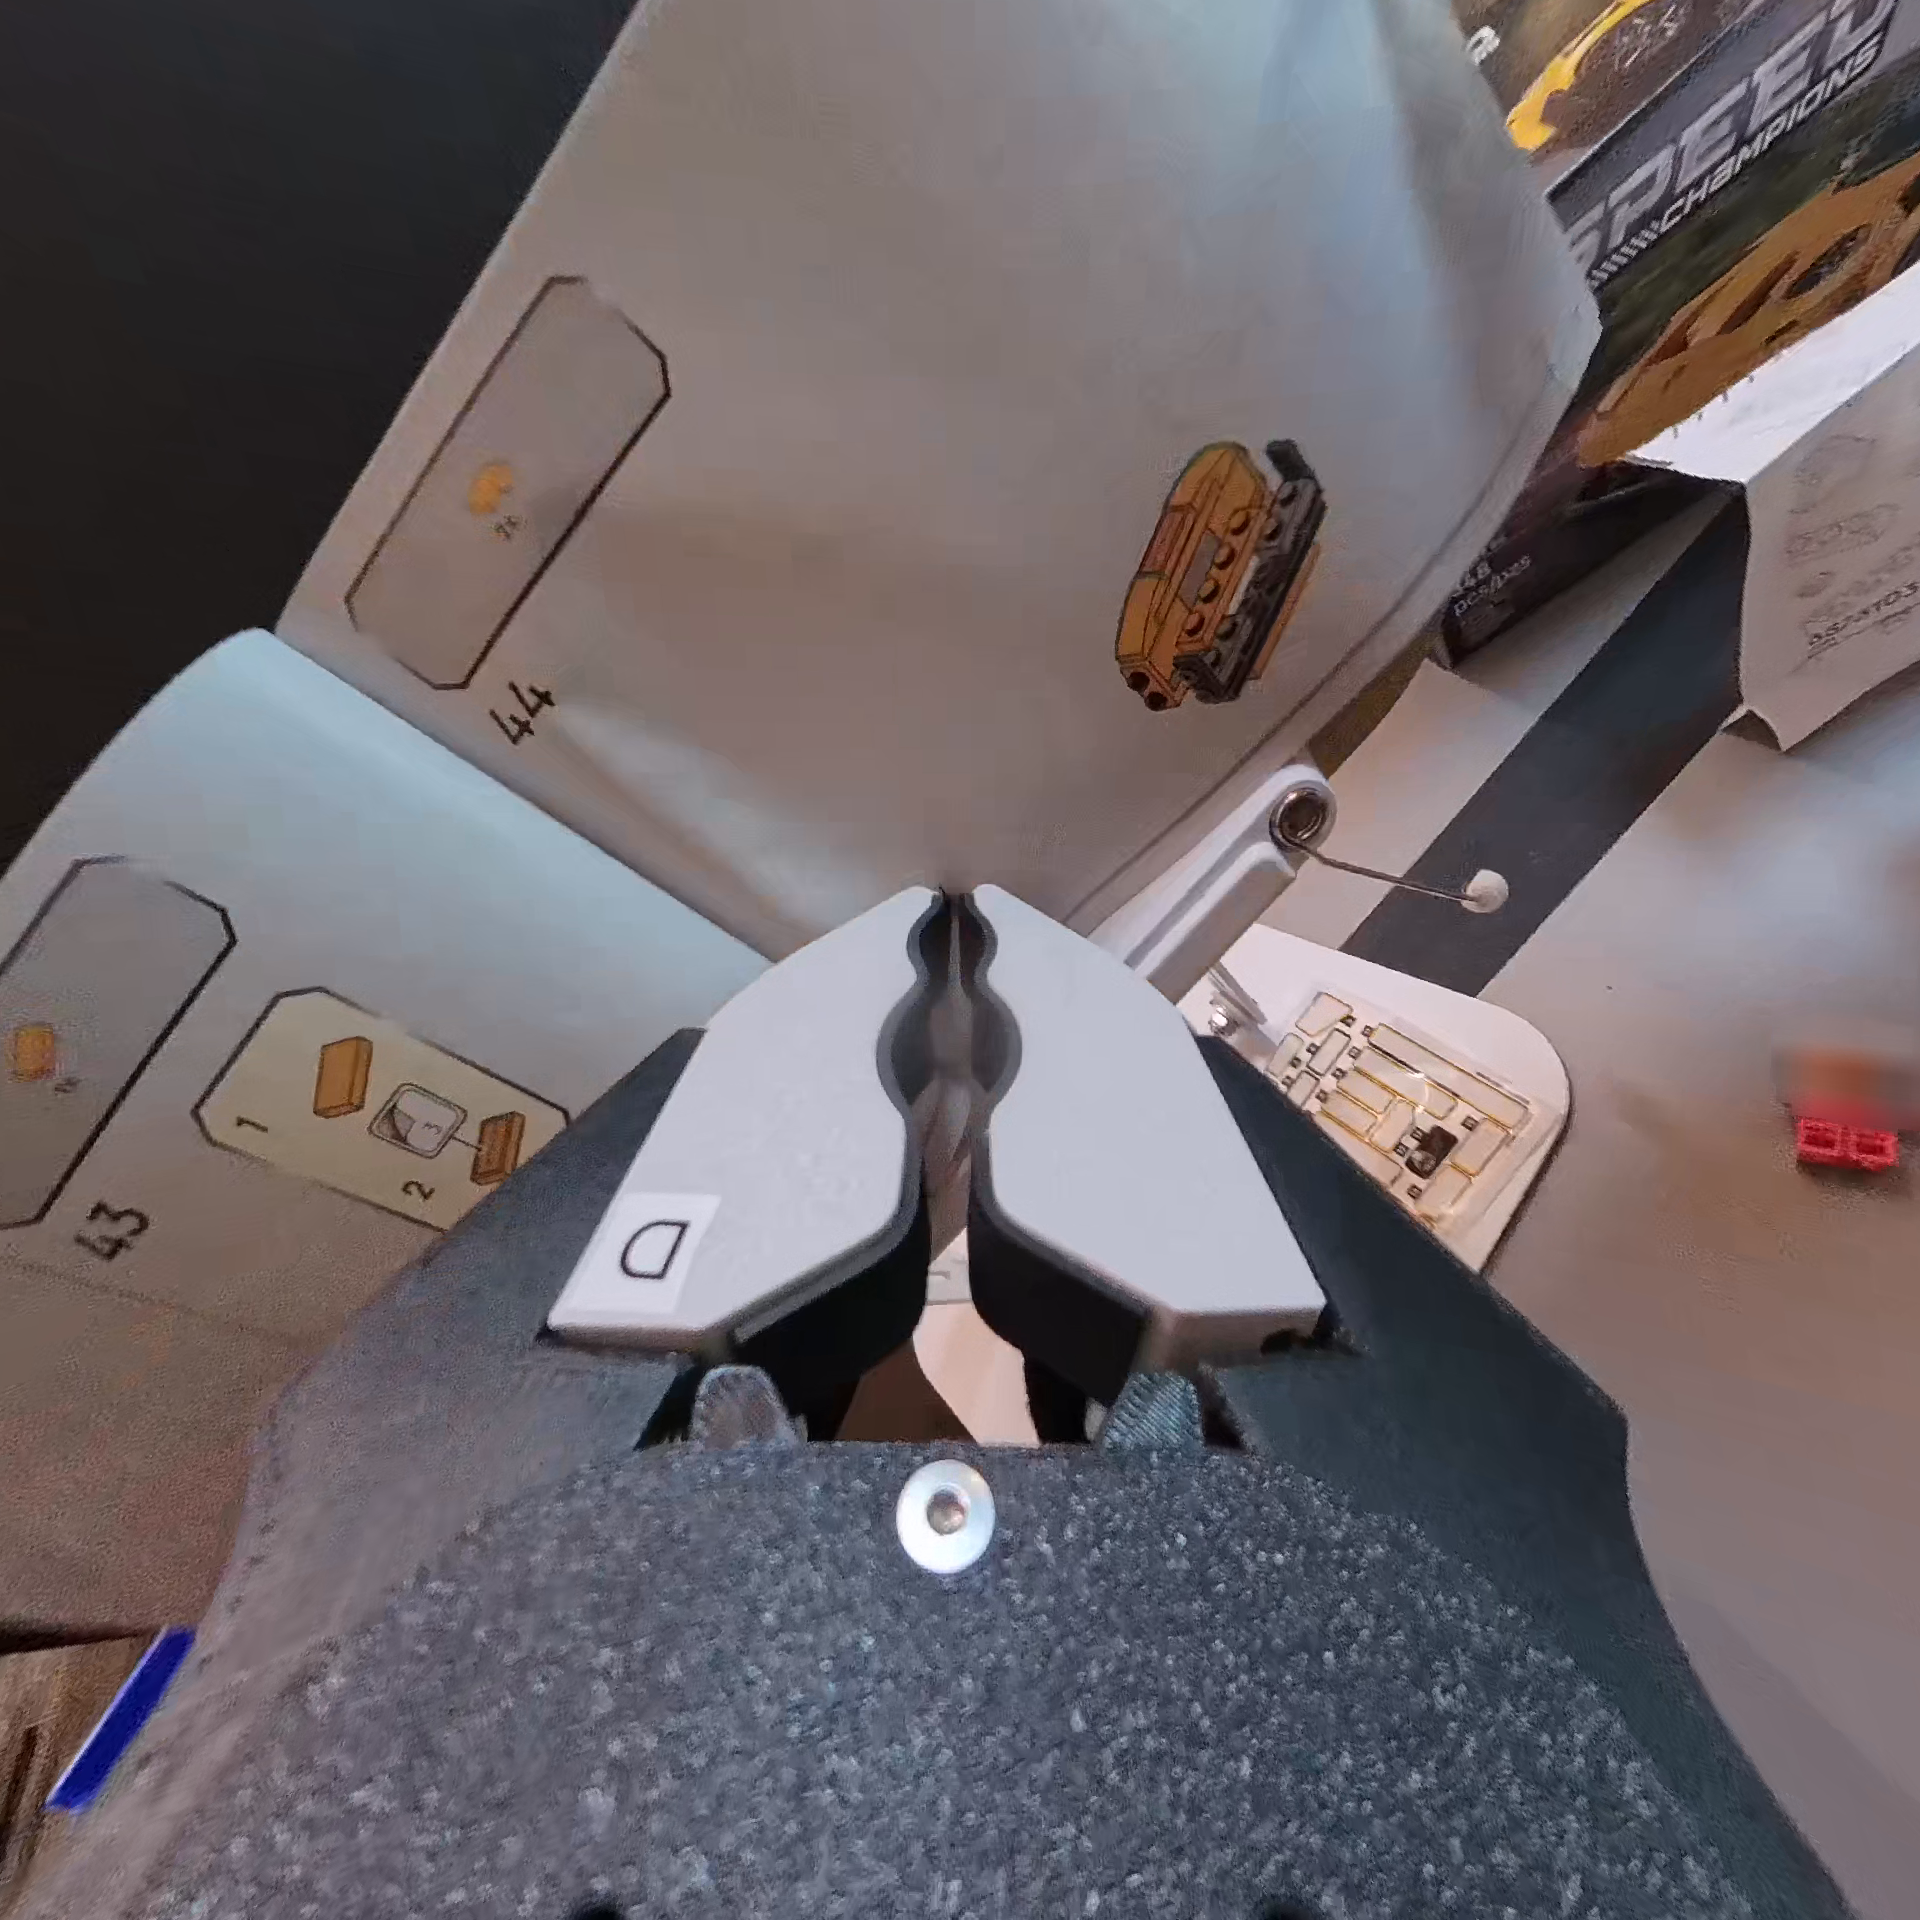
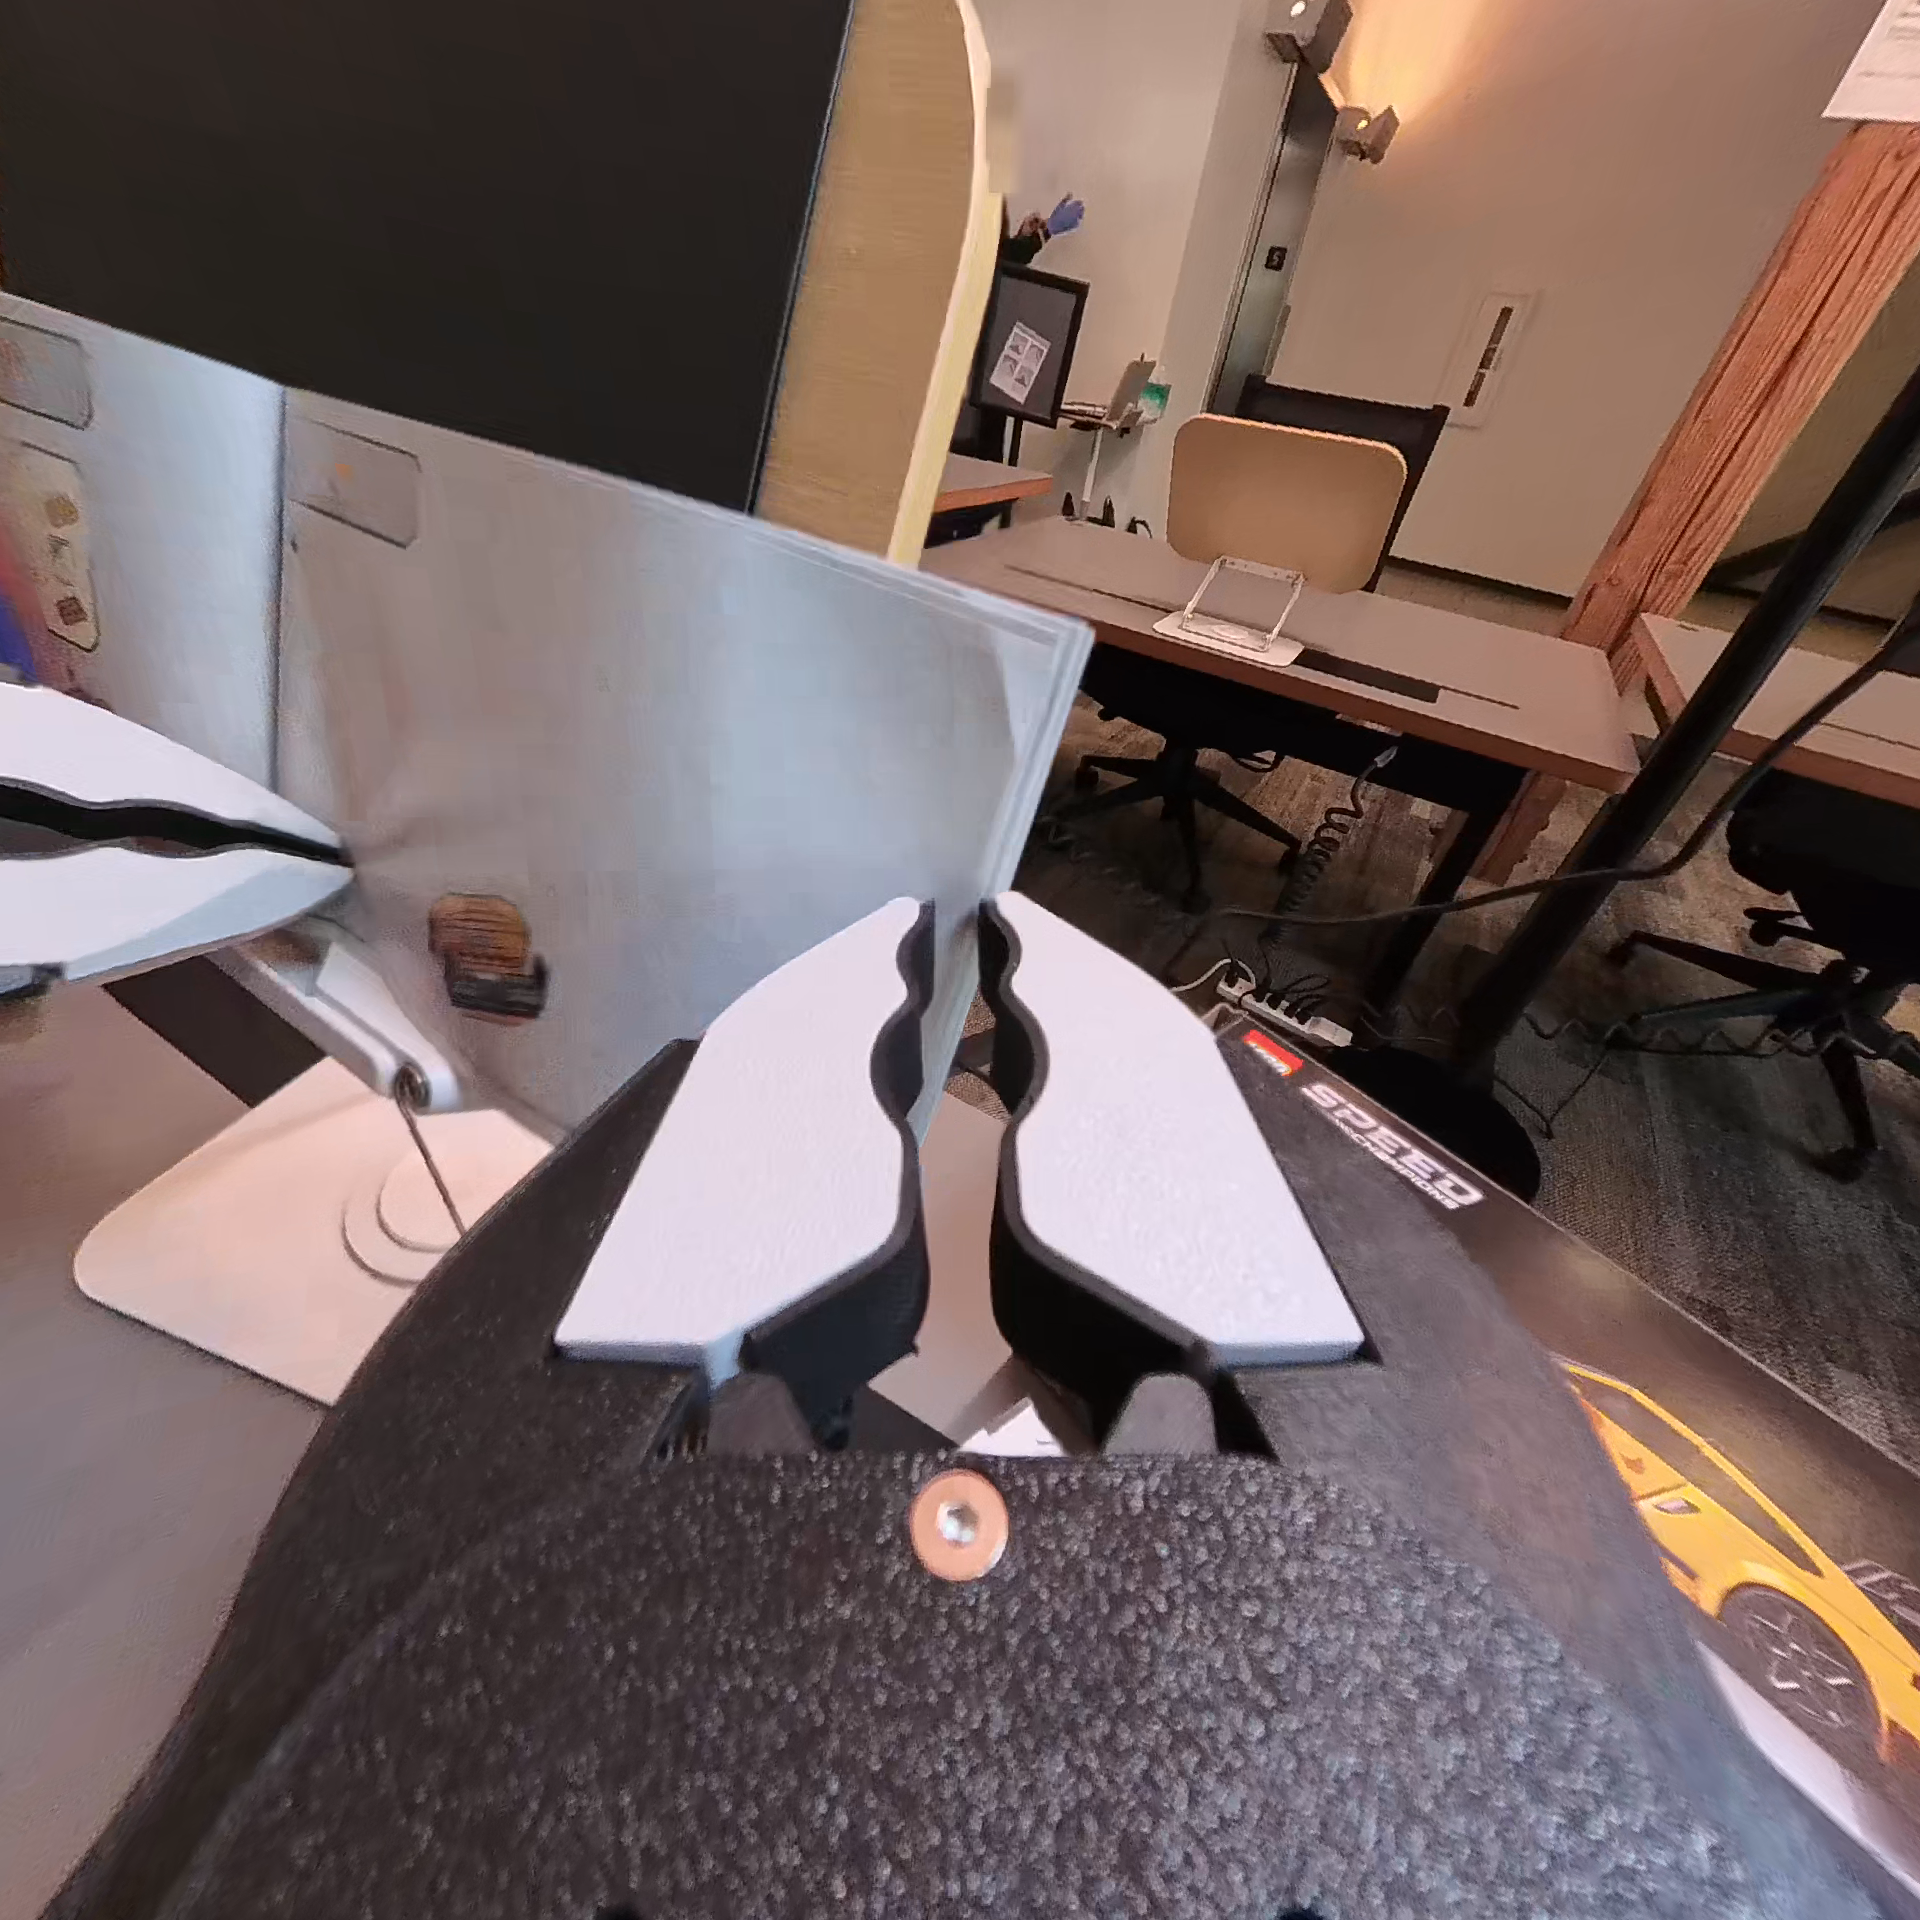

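Note:
An open instruction booklet (image 1: pixel 935 468) with drawings of a yellow brick car stands up in front of both grippers. My left gripper (image 1: pixel 954 896) is shut on the lower edge of one raised page. It also shows in the right wrist view (image 2: pixel 338 847), coming in from the left and pinching that page. My right gripper (image 2: pixel 954 912) is shut on the lower corner of the booklet's stack of pages (image 2: pixel 675 727), which passes between both pads. The pages under it fan slightly at the top right corner.
A white metal stand (image 2: pixel 312 1195) with a wire arm sits on the grey table behind the booklet. A box picturing a yellow car (image 2: pixel 1714 1558) lies at the right. Red bricks (image 1: pixel 1844 1143) and a white paper bag (image 1: pixel 1849 582) lie farther right. A sticker sheet (image 1: pixel 1392 1101) rests on the stand's base. The gap from one gripper's tips to the other's is roughly 15 centimetres.

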A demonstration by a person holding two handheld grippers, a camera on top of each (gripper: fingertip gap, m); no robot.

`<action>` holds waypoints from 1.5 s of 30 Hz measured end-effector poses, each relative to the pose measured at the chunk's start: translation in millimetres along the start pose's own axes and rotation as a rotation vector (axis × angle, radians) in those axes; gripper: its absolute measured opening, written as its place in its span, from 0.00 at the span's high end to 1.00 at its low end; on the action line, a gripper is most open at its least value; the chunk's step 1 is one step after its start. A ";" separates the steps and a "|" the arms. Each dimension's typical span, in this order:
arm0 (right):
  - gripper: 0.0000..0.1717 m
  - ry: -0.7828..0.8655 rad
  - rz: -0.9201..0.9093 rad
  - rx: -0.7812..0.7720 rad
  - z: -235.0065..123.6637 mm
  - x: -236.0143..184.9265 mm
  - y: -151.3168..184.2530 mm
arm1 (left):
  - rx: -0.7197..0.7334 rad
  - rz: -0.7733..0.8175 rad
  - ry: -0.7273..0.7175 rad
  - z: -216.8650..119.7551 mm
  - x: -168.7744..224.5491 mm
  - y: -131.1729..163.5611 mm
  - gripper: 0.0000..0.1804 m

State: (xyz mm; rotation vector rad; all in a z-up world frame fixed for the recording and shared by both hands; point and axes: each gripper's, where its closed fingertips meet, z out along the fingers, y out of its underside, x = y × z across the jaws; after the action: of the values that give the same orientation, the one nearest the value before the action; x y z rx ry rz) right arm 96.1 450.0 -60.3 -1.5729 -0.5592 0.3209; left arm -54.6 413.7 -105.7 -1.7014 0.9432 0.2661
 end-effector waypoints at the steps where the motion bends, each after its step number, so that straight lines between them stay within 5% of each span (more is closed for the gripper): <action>1: 0.95 0.005 -0.007 -0.002 -0.3 -0.7 -1.8 | -0.010 -0.016 0.029 0.4 -1.1 0.2 1.00; 9: 0.79 0.150 -0.039 0.039 -18.3 -10.0 -30.7 | -0.092 -0.086 0.162 -2.9 -5.0 4.1 1.00; 13: 0.77 0.156 -0.204 0.106 -32.8 -64.3 -58.8 | -0.037 -0.081 0.129 -3.8 -4.8 2.7 1.00; 19: 0.75 0.147 -0.355 -0.066 14.0 -111.3 -4.3 | 0.117 -0.248 0.092 -32.1 -18.6 -1.3 0.99; 26: 0.79 0.255 -0.339 -0.022 27.2 -99.3 14.7 | 0.248 -0.583 -0.045 -73.8 -71.2 53.3 0.97; 33: 0.77 0.236 -0.247 0.047 19.7 -122.9 -9.8 | 0.254 -0.698 -0.121 -74.9 -91.4 92.7 0.94; 40: 0.51 0.115 -0.303 0.066 45.8 -199.0 -19.6 | 0.301 -0.732 -0.172 -87.8 -102.4 100.9 0.95; 45: 0.42 0.185 -0.419 0.098 80.3 -219.2 -27.1 | 0.343 -0.756 -0.206 -102.3 -112.7 103.6 0.95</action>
State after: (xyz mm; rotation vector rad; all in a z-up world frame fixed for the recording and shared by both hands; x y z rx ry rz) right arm -133.7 401.9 -68.9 -1.3348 -0.6990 -0.1119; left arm -229.9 366.7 -74.4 -1.5522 0.1387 -0.2126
